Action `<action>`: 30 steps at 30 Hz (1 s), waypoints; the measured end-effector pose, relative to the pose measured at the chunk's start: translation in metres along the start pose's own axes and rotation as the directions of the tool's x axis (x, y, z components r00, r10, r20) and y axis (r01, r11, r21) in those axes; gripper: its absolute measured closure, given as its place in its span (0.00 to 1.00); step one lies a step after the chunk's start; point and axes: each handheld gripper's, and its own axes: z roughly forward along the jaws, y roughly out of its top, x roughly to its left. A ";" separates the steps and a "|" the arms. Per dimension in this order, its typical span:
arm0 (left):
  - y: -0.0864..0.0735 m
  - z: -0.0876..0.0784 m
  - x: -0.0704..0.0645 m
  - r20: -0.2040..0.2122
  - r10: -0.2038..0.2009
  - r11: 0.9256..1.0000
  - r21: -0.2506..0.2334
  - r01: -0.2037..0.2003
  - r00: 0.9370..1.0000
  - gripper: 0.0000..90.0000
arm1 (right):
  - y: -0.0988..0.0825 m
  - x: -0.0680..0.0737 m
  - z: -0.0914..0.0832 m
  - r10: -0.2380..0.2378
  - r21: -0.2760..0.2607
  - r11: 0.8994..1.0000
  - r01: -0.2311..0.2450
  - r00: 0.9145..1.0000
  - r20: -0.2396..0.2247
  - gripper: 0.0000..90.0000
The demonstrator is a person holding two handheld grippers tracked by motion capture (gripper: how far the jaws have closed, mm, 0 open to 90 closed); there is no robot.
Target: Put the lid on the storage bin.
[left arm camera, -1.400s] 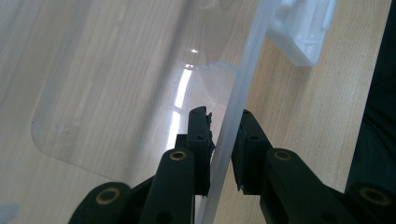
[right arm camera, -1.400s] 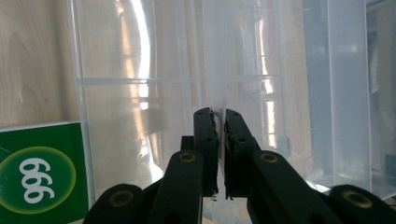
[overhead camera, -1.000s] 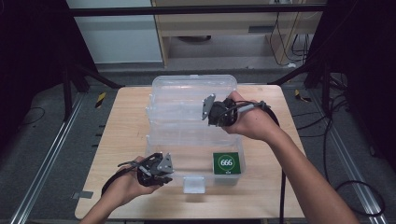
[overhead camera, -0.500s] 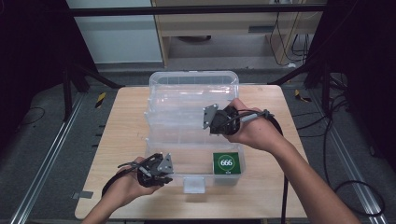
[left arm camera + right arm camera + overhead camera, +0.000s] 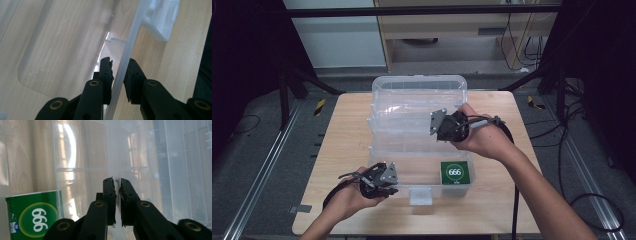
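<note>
We saw a clear, ribbed plastic storage box (image 5: 417, 125) resting open on the pale woodgrain tabletop (image 5: 347, 125). The left claw (image 5: 117, 72) pinched its thin front wall; the right claw (image 5: 117, 186) clamped the translucent lid's edge (a glossy green packet (image 5: 454, 172) lay inside).

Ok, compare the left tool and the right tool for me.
The left tool straddles the clear box's front wall, near the latch. The right tool sits farther back, on the upper tray's thin wall. The left tool's jaws stand wider apart, while the right tool's are nearly closed, pinching that wall. Both are black, hand-held, and working on the same box.
</note>
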 end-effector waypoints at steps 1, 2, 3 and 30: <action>0.000 0.000 0.000 -0.002 0.002 1.000 0.001 -0.002 1.000 0.86 | 0.000 0.002 -0.001 -0.008 -0.001 1.000 0.008 1.000 0.005 0.94; 0.000 0.000 0.000 -0.005 0.004 1.000 -0.001 -0.004 1.000 0.85 | 0.000 0.004 -0.002 -0.011 -0.002 1.000 0.011 1.000 0.011 0.94; -0.001 0.000 0.000 -0.006 0.003 1.000 -0.003 -0.003 1.000 0.85 | 0.000 0.006 -0.003 -0.007 -0.001 1.000 0.007 1.000 0.015 0.94; -0.002 0.000 -0.004 -0.029 0.007 1.000 -0.013 -0.007 1.000 0.83 | -0.012 0.041 -0.015 0.006 -0.085 0.996 -0.001 0.998 0.062 0.91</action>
